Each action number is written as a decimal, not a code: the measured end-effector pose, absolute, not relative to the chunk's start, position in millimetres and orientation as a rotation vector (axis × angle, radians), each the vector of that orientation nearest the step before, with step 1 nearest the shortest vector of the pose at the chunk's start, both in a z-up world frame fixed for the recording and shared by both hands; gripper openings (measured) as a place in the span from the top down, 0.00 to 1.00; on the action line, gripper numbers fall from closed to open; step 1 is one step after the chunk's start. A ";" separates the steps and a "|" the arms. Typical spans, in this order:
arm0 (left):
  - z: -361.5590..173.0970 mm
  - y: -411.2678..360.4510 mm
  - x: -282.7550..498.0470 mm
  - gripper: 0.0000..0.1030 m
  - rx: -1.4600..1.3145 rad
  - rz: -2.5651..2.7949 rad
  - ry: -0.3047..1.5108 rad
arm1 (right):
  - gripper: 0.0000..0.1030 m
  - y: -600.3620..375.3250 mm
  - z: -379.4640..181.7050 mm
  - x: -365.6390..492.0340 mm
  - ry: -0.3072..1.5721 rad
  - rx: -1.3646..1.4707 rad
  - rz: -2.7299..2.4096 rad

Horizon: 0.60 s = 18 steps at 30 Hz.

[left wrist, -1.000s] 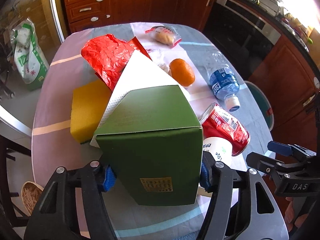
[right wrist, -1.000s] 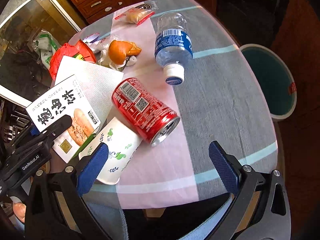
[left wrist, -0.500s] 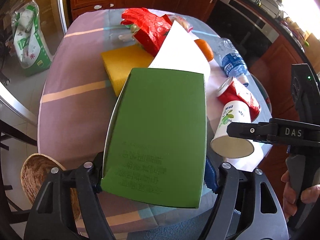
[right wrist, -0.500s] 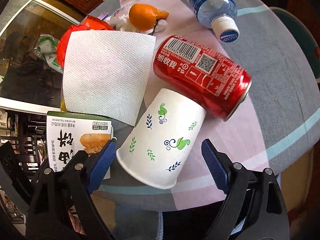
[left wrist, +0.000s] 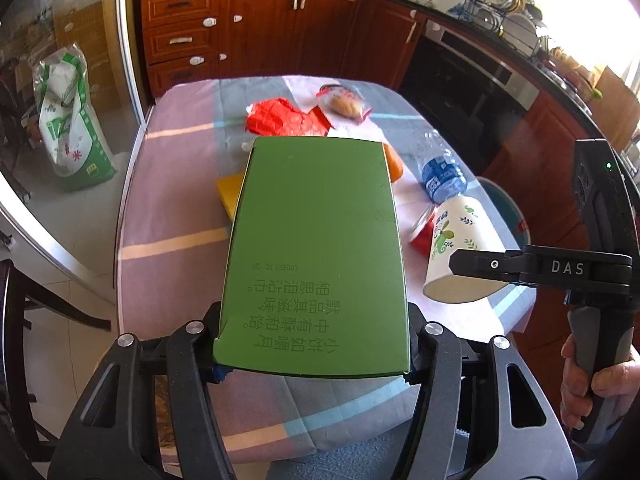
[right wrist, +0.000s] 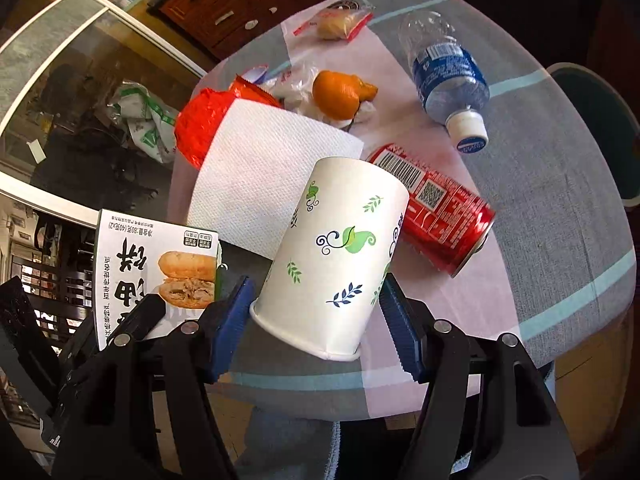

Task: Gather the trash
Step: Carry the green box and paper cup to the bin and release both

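Note:
My left gripper [left wrist: 314, 360] is shut on a green carton [left wrist: 316, 248] and holds it in the air over the table's near edge, its jaws still closing. The carton's white printed face [right wrist: 156, 268] shows in the right wrist view. My right gripper [right wrist: 316, 316] has a white paper cup with leaf prints [right wrist: 336, 256] between its blue pads. The jaws are closing and press on the cup near its rim. The cup [left wrist: 456, 248] hangs tilted above the table. A red can [right wrist: 440, 216] lies on its side behind the cup.
On the striped tablecloth [left wrist: 172, 208] lie a paper towel [right wrist: 260, 176], red wrapper [right wrist: 196, 128], orange [right wrist: 336, 94], water bottle [right wrist: 448, 76], snack packet [right wrist: 336, 22] and yellow sponge [left wrist: 228, 192]. A teal bin [right wrist: 600, 120] stands right of the table. Cabinets line the far wall.
My right gripper came down around the paper cup, narrowed onto it and raised it off the cloth. My left gripper drew back and up with the green carton.

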<state>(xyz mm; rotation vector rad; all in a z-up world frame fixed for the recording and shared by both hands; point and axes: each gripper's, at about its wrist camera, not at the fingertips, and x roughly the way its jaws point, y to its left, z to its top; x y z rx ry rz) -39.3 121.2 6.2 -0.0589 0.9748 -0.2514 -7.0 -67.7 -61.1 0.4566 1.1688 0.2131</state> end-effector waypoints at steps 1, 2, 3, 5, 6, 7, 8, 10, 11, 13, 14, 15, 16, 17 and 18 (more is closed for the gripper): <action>14.8 119.8 -38.9 0.41 -0.060 -0.254 0.959 | 0.40 -73.4 -53.8 -7.6 1.148 0.462 0.213; 22.4 116.4 -37.3 0.41 -0.057 -0.259 0.944 | 0.39 -82.0 -45.7 -7.4 1.127 0.467 0.209; 29.4 112.3 -35.3 0.41 -0.048 -0.265 0.931 | 0.39 -89.9 -39.2 -7.8 1.104 0.470 0.201; 39.3 99.1 -30.5 0.41 -0.023 -0.280 0.913 | 0.38 -112.1 -27.8 -9.8 1.064 0.479 0.176; 42.4 89.7 -25.0 0.41 -0.008 -0.290 0.911 | 0.38 -125.5 -24.0 -12.2 1.045 0.488 0.159; 44.9 79.1 -21.0 0.41 0.005 -0.304 0.911 | 0.38 -138.7 -19.7 -13.2 1.027 0.499 0.140; 46.7 69.7 -14.3 0.41 0.015 -0.320 0.914 | 0.37 -152.9 -17.5 -15.5 1.011 0.508 0.121; 47.2 44.1 -5.7 0.41 0.042 -0.354 0.919 | 0.36 -178.6 -13.6 -16.9 0.985 0.524 0.083; 47.4 31.9 -1.4 0.41 0.057 -0.369 0.921 | 0.36 -193.1 -12.5 -18.1 0.972 0.537 0.065; 47.1 3.4 8.8 0.41 0.087 -0.407 0.928 | 0.36 -221.7 -12.5 -19.7 0.947 0.556 0.023; 47.2 -11.2 13.6 0.41 0.100 -0.428 0.932 | 0.36 -233.7 -13.8 -18.5 0.935 0.560 0.000; 47.2 -27.3 18.3 0.41 0.116 -0.450 0.934 | 0.36 -247.1 -15.4 -18.8 0.923 0.564 -0.023; 46.7 -41.2 22.1 0.41 0.132 -0.467 0.934 | 0.35 -260.3 -16.0 -20.0 0.912 0.567 -0.045; 45.3 -58.7 27.2 0.41 0.153 -0.485 0.936 | 0.35 -274.2 -17.1 -21.4 0.903 0.571 -0.066; 43.6 -73.8 31.6 0.41 0.166 -0.503 0.940 | 0.35 -287.3 -19.1 -22.5 0.896 0.579 -0.084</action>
